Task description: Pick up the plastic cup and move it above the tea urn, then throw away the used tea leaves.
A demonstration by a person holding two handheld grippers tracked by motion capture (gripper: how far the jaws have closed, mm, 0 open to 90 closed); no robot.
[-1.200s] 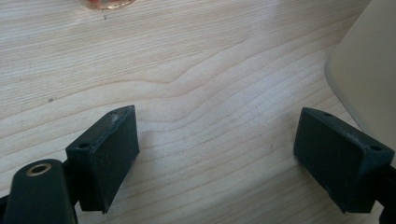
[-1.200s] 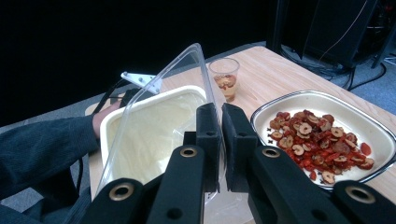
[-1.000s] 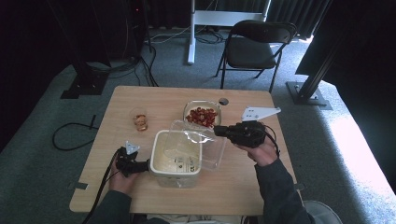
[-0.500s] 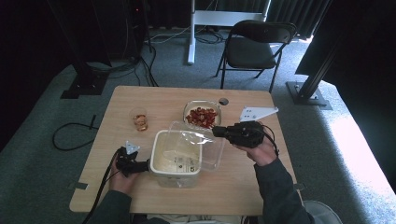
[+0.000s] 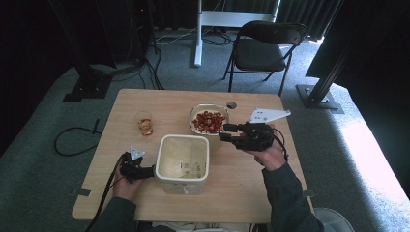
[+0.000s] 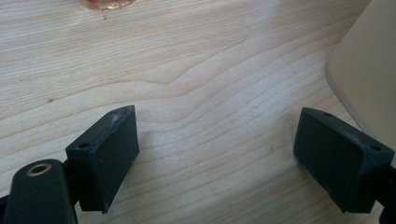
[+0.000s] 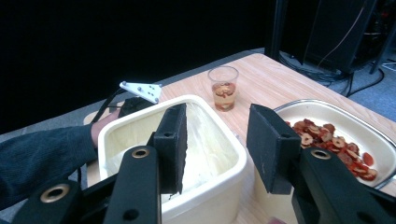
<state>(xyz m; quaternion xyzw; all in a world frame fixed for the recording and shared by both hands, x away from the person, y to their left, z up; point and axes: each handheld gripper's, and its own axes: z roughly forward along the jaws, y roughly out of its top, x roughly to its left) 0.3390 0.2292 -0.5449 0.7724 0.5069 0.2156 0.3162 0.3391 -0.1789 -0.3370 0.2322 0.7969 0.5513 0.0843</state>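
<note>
No idea how far along I am. On the desk (image 5: 251,188), cream tub (image 5: 183,163) sits untouched, dish of red slices (image 5: 209,121) behind. Left gripper (image 6: 219,154) and right gripper (image 7: 217,140): jaws apart, gripping nothing.

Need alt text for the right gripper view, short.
Two open black jaws of the right tool frame a cream tub on a wooden table. Behind it stands a small clear cup; at right, a dish of red slices; at left, a sleeve.

Curtained lab: black drapes (image 5: 377,43), floor cables (image 5: 72,140), folding chair (image 5: 266,48).
</note>
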